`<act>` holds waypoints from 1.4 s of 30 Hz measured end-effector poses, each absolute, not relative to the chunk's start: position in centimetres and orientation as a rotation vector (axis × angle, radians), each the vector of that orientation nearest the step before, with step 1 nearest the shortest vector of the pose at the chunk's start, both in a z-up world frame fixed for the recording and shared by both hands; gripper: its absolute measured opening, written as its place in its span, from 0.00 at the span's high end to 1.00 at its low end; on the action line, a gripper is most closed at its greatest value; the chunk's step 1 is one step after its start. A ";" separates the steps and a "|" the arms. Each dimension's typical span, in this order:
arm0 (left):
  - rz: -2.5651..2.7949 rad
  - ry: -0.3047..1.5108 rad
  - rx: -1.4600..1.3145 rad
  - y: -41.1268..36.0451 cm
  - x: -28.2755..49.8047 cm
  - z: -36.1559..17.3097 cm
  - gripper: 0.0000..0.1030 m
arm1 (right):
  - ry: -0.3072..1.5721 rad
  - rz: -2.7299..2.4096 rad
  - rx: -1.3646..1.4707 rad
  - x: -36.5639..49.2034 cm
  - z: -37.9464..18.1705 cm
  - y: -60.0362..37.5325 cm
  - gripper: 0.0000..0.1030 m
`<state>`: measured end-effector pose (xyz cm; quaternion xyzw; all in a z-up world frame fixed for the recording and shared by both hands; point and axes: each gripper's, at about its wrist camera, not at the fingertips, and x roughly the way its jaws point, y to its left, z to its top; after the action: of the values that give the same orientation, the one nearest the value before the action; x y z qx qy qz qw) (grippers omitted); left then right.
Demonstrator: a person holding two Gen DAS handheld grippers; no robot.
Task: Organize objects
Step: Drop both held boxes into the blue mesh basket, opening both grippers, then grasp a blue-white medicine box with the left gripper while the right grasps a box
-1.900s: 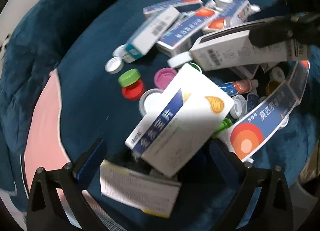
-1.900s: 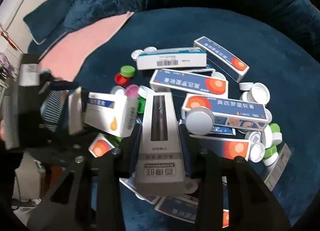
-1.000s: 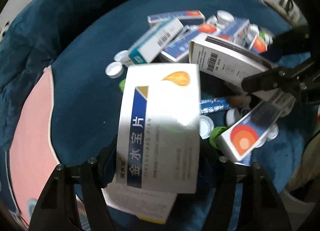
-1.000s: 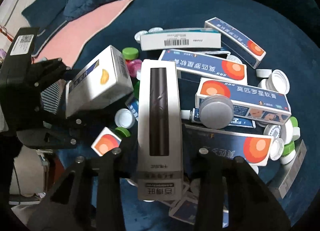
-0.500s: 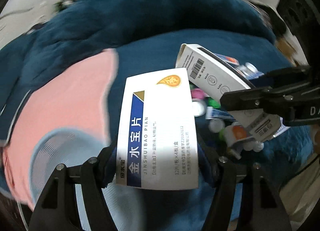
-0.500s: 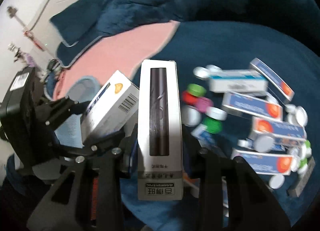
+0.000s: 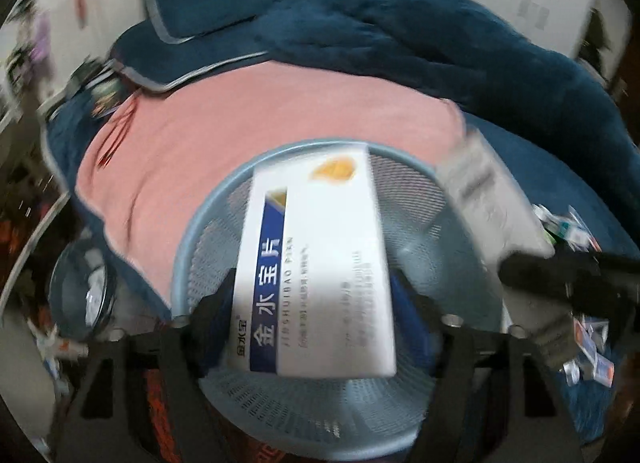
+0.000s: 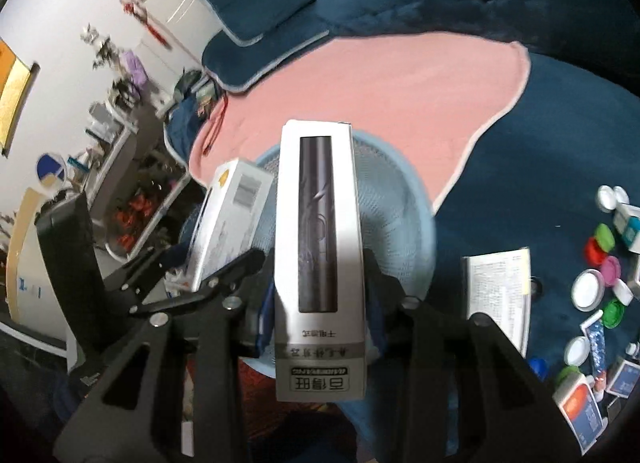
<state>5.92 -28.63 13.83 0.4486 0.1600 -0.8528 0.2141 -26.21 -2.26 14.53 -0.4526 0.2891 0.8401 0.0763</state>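
**Two boxes held above the blue basket**

The left gripper (image 7: 316,303) had its jaws closed on the white medicine box (image 7: 316,263), above the mesh basket (image 7: 320,423). To its right, also over the basket, the right gripper (image 8: 320,295) clamped the grey tall box (image 8: 320,263). Loose caps (image 8: 588,291) lay farther right of the basket.

Home bedroom, lived-in
Bed with dark blue plush blanket (image 8: 540,167), blue pillows (image 8: 256,11), pink cover (image 8: 360,83); white wall with red hanging ornament (image 8: 144,19); cluttered side shelf (image 8: 120,135)
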 end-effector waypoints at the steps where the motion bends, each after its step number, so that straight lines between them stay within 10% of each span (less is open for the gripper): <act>1: -2.350 0.476 1.248 -28.6 5.6 13.4 0.08 | 0.829 2.498 -1.373 -26.6 14.5 -2.5 0.51; 4: -2.296 0.647 1.350 -30.0 4.3 11.7 0.08 | 0.717 2.457 -1.384 -26.5 14.4 -3.0 0.24; 16: -2.420 0.466 1.298 -24.0 4.6 13.2 0.00 | 0.793 2.290 -1.270 -19.6 13.9 2.6 0.09; 34: -2.379 0.512 1.320 -23.2 5.8 12.9 0.00 | 0.599 2.120 -1.583 -21.4 3.3 2.0 0.10; 37: -2.384 0.506 1.346 -22.5 5.5 12.9 0.00 | 0.570 2.129 -1.635 -21.5 2.4 1.4 0.33; 42: -2.419 0.488 1.343 -21.4 5.4 13.5 0.00 | 0.635 2.186 -1.536 -19.9 4.8 1.8 0.33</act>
<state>5.37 -21.37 13.50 0.4715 0.1714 -0.8492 0.1650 -19.91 1.84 4.85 -0.5484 0.2267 0.7805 0.1966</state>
